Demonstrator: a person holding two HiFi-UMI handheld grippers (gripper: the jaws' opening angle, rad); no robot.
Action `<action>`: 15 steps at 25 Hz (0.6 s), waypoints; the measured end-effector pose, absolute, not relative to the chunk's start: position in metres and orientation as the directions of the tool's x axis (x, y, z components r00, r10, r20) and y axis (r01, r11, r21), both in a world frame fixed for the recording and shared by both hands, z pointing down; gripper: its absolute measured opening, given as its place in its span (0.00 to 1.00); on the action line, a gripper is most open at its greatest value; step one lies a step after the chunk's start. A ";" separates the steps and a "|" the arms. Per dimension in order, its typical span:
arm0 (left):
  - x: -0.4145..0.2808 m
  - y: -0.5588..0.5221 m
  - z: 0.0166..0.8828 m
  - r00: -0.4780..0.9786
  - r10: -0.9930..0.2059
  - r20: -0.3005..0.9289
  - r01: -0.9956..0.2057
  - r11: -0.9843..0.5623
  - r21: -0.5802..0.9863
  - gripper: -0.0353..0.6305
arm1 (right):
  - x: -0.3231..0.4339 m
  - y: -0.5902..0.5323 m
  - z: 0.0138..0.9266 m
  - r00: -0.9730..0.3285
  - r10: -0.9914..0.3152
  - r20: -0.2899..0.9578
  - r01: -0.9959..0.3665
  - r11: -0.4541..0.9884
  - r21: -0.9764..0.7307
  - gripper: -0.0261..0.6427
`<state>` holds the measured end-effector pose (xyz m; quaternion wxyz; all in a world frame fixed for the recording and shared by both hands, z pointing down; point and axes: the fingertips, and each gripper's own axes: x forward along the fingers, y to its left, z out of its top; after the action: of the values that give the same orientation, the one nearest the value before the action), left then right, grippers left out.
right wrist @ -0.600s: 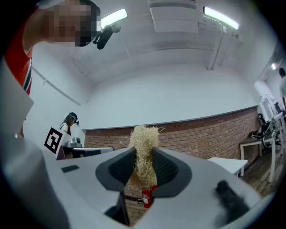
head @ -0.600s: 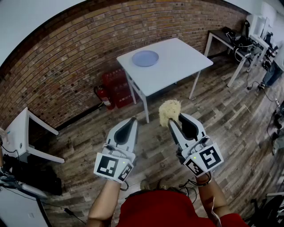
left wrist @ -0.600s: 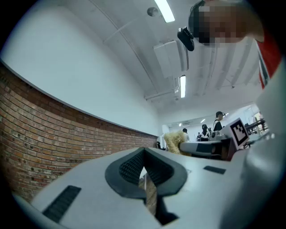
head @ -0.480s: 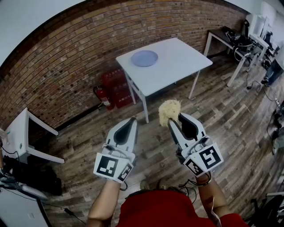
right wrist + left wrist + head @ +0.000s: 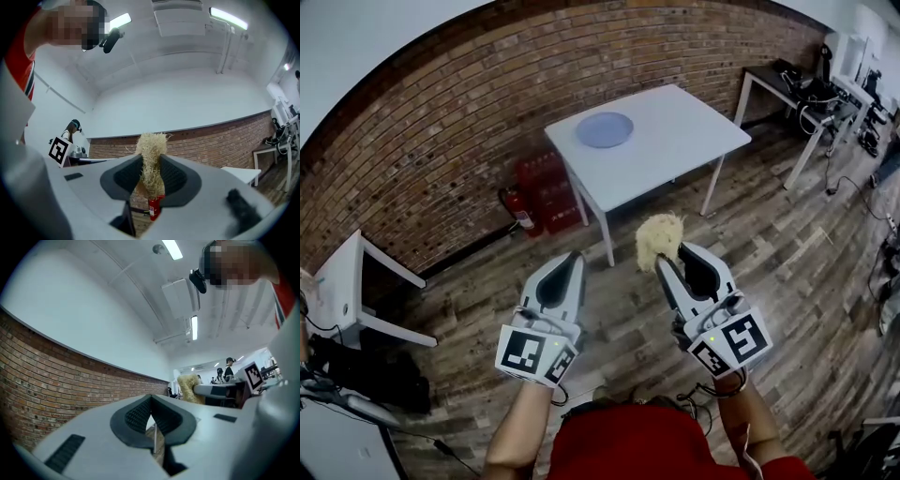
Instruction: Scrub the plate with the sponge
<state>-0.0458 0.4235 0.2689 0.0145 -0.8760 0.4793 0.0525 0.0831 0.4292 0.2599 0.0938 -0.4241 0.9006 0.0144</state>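
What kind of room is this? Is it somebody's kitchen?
Probably not; it looks like a lab or workshop: a brick wall, a fire extinguisher beside it, and desks loaded with equipment and cables.

Plate (image 5: 604,129) on table (image 5: 680,131), left end; fire extinguisher (image 5: 517,207) left of table, against wall (image 5: 441,131)

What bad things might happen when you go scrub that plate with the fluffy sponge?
The sponge is only pinched by the right claw, so hard scrubbing might tug it loose. The plate lies near a corner of the table with nothing holding it; the left claw is shut and empty, so the plate might slide off.
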 end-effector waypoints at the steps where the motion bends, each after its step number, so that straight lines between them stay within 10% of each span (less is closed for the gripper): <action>1: -0.043 0.421 0.270 0.531 -0.841 -0.105 -0.844 -0.536 0.026 0.07 | 0.087 0.428 0.259 -0.625 -0.759 -0.184 -0.764 0.643 -0.053 0.22; 15: -0.040 0.384 0.278 0.473 -0.876 -0.097 -0.879 -0.477 0.024 0.07 | 0.108 0.384 0.268 -0.643 -0.749 -0.159 -0.752 0.657 -0.054 0.22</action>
<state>-0.0396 0.3841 0.2776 0.0143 -0.8579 0.5113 0.0478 0.1084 0.3844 0.2682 0.0837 -0.4139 0.9064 0.0085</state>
